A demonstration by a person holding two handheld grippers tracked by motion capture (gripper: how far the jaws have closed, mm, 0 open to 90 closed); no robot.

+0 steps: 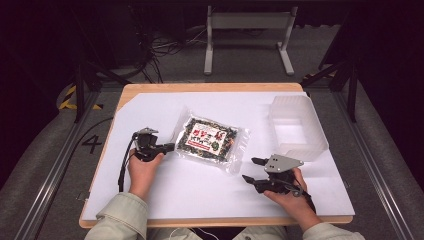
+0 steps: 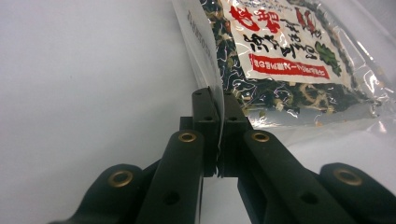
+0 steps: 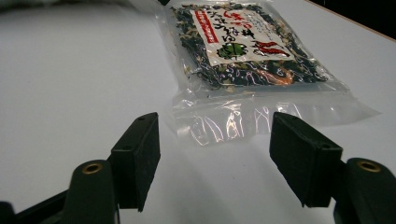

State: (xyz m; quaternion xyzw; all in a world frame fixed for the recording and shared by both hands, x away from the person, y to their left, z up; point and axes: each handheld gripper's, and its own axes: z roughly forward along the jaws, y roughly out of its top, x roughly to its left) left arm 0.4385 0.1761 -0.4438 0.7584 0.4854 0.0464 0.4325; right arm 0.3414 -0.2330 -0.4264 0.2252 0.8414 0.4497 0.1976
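L gripper [image 2: 218, 100] clamps packet [image 2: 280, 56] edge.

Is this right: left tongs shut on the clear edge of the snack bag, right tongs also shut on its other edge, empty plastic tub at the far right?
Not quite. The right tongs are open: the right gripper view shows their pads apart, short of the snack bag and not touching it. The rest holds: the left tongs are shut on the bag's clear edge, and the plastic tub sits empty at the far right.

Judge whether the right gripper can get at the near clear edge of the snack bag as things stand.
Probably yes: the right gripper is open, aimed at the snack bag, with bare white table between.
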